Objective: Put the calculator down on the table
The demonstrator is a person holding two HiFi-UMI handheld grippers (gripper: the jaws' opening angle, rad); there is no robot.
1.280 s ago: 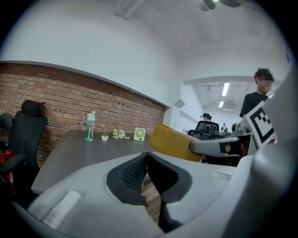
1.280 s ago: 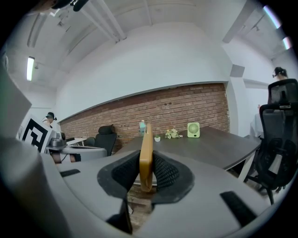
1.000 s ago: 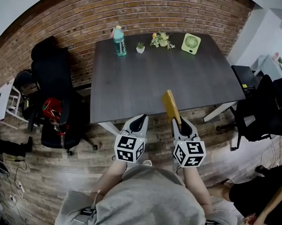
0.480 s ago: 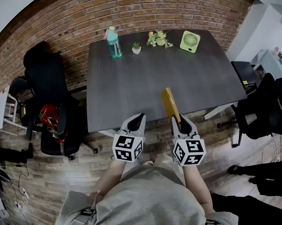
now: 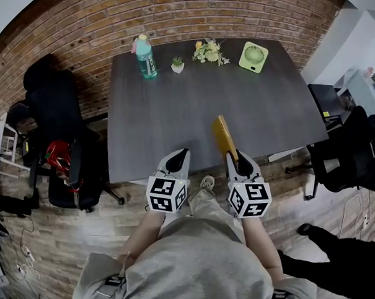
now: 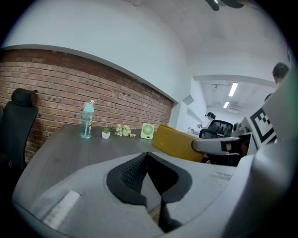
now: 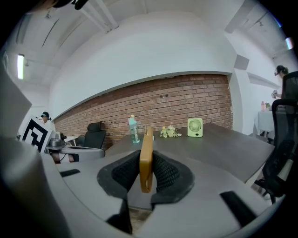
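A flat, slim yellow calculator stands on edge, pinched between the ribbed black pads of the right gripper. It hangs over the near edge of the dark wood-grain tabletop. The left gripper is alongside, pressed together and empty. Both grippers tilt slightly downward. One bottle and one round green fan stand along the far edge.

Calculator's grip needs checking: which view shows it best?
Right gripper view: the calculator stands edge-on, pinched between the jaws. The head view shows its yellow face from above; the left gripper view only one yellow side.
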